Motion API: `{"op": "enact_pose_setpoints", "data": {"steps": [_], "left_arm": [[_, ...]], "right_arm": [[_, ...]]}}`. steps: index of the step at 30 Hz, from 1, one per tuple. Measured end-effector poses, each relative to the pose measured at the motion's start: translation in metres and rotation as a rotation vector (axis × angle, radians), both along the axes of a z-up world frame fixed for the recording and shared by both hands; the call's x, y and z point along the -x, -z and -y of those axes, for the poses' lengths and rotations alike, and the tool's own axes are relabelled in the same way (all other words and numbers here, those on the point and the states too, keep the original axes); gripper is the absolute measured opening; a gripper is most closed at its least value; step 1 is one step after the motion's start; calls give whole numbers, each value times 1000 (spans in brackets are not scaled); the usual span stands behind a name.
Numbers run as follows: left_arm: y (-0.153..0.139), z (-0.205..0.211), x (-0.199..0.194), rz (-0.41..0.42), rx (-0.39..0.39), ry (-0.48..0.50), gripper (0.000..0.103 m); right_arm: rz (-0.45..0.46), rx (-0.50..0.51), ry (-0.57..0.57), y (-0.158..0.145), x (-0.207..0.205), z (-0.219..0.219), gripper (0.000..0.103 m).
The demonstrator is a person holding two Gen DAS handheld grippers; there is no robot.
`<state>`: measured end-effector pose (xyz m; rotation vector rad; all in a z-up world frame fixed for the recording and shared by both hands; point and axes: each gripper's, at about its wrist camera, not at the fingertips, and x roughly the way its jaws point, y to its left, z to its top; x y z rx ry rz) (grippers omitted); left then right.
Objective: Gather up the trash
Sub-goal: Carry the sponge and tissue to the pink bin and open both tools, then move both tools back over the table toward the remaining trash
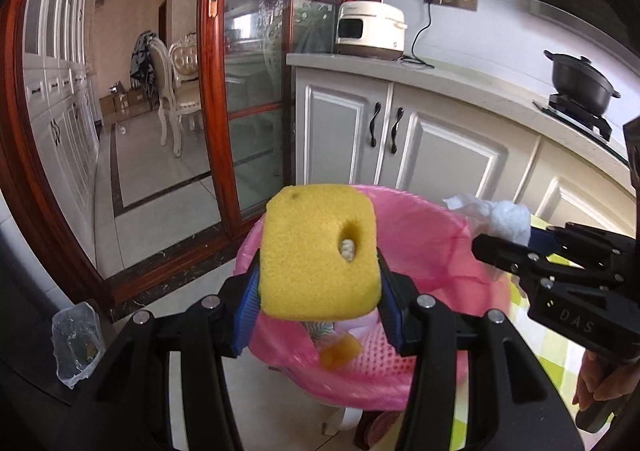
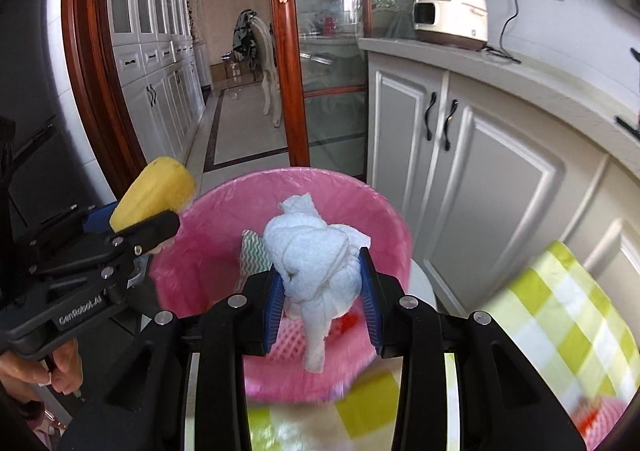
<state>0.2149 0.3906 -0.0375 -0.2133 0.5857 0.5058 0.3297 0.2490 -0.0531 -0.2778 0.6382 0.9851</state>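
My left gripper (image 1: 318,283) is shut on a yellow sponge (image 1: 318,253) with a hole in it, held over the near rim of a pink-lined trash bin (image 1: 424,235). The right gripper (image 2: 322,299) is shut on a crumpled white paper towel (image 2: 312,255), hanging above the same bin (image 2: 200,263). In the left wrist view the right gripper (image 1: 508,237) comes in from the right with the paper towel (image 1: 492,217) at its tip. In the right wrist view the left gripper (image 2: 160,227) shows at the left with the sponge (image 2: 154,193). Scraps lie inside the bin.
White base cabinets (image 1: 400,139) and a counter with a rice cooker (image 1: 370,31) and a black pot (image 1: 580,85) stand behind the bin. A red-framed glass door (image 1: 248,91) is to the left. A green checked cloth (image 2: 560,315) lies at the right. A clear plastic bag (image 1: 76,343) sits lower left.
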Motion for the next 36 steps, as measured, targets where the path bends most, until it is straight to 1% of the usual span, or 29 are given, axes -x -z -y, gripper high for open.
{"op": "enact_pose_setpoints", "data": {"steps": [1, 3, 4, 5, 7, 8, 10, 13, 15, 17, 18, 20, 24, 27, 29, 36], "left_arm": [[2, -4, -2, -3, 3, -1, 51], [8, -13, -9, -11, 6, -8, 53], [10, -16, -10, -13, 7, -12, 56], [12, -19, -11, -13, 10, -16, 61], [16, -23, -11, -9, 11, -26, 70], [18, -23, -11, -9, 9, -27, 72], [19, -21, -10, -13, 2, -29, 73], [18, -15, -4, -4, 0, -43, 77], [14, -6, 3, 11, -12, -52, 84], [9, 7, 12, 33, -33, -63, 95], [6, 16, 18, 46, -39, -64, 97], [3, 32, 24, 57, -41, -50, 98], [2, 75, 28, 43, -58, 0, 98], [8, 114, 25, 32, -51, 60, 98], [15, 147, 20, 19, -36, 124, 98], [35, 244, -9, -12, -46, 305, 98]], "right_arm": [[-3, -1, -8, 3, -5, -6, 36], [-9, 5, -11, 9, -14, -13, 46], [-16, 1, -13, 11, -18, -14, 51], [-25, -5, -15, 14, -21, -14, 55], [-34, -18, -13, 17, -26, -12, 60], [-33, -23, -10, 17, -27, -10, 63], [-35, -30, -2, 17, -28, -3, 63], [-32, -48, 20, 13, -25, 14, 63], [-29, -61, 36, 10, -19, 29, 63], [-18, -61, 61, 7, -12, 46, 65], [-11, -62, 73, 5, -8, 56, 66], [-4, -63, 96, 5, 2, 76, 71], [17, -42, 162, 11, 18, 121, 76], [22, -27, 226, 18, 29, 162, 79], [23, -19, 286, 23, 34, 195, 82], [-8, -2, 524, 46, 30, 305, 82]]}}
